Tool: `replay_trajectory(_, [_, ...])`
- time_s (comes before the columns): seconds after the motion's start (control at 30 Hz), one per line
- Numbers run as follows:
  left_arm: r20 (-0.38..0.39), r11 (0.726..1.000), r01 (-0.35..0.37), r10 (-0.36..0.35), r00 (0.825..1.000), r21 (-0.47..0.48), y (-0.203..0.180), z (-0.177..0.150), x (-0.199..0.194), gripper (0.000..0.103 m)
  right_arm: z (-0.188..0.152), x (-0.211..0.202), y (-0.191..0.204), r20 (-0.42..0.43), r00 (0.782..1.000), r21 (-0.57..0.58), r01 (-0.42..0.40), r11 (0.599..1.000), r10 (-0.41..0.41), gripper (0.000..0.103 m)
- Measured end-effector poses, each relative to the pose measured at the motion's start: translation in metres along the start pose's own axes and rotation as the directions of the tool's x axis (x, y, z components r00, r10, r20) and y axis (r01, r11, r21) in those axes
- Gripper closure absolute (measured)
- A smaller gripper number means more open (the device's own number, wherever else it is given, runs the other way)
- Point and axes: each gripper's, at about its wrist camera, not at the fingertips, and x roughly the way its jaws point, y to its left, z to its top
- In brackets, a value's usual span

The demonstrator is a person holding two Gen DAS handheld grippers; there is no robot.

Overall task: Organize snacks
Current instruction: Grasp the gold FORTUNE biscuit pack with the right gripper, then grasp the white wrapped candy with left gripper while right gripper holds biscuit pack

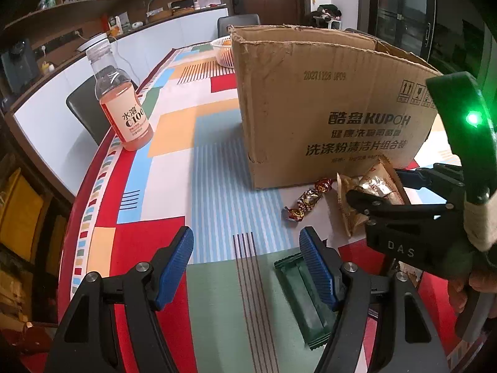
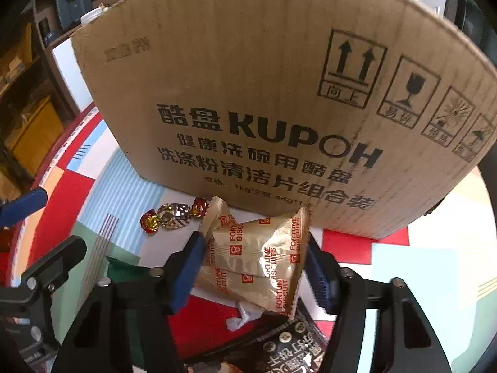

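Right gripper (image 2: 253, 267) pinches the gold biscuit packet (image 2: 257, 261) on the table just near the cardboard box (image 2: 248, 93), while the left gripper (image 1: 247, 267) hovers spread above the green bar (image 1: 306, 298).

The cardboard box (image 2: 248, 93) bore "KUPOH" in bold black, a stamped "20271128", and handling signs: up arrows, a glass, an umbrella. The gold snack packet (image 2: 257, 264) read "FORTUNE BISCUIT" in orange. The pink drink bottle (image 1: 121, 99) showed "C100". The right gripper's (image 1: 400, 250) body carried "DAS".

Cardboard box (image 1: 310, 105), drink bottle (image 1: 119, 99), green wafer packet (image 1: 306, 298)
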Motion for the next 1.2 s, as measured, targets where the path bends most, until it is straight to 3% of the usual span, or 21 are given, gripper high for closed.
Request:
replay_trajectory(0.27, [0.007, 1.0, 0.014, -0.014, 1.0, 0.011, -0.008, 0.001, -0.003, 0.033, -0.013, -0.02, 0.002, 0.059, 0.998, -0.01, 0.015, 1.0, -0.014, 0.056])
replay_trajectory(0.5, [0.021, 0.998, 0.058, -0.059, 0.998, 0.005, -0.014, 0.006, -0.008, 0.033, -0.016, -0.05, -0.01, 0.12, 0.993, 0.009, 0.004, 1.0, -0.005, 0.057])
replay_trajectory(0.9, [0.008, 0.983, 0.176, -0.177, 0.984, 0.051, -0.055, 0.014, -0.002, 0.034, -0.028, -0.074, -0.046, 0.15, 0.986, 0.081, 0.06, 0.995, -0.072, 0.057])
replay_trajectory(1.2, [-0.076, 0.962, 0.264, -0.259, 0.963, 0.071, -0.09, 0.018, 0.023, 0.05, -0.047, -0.076, -0.077, 0.142, 0.985, 0.173, 0.073, 0.982, -0.098, 0.057])
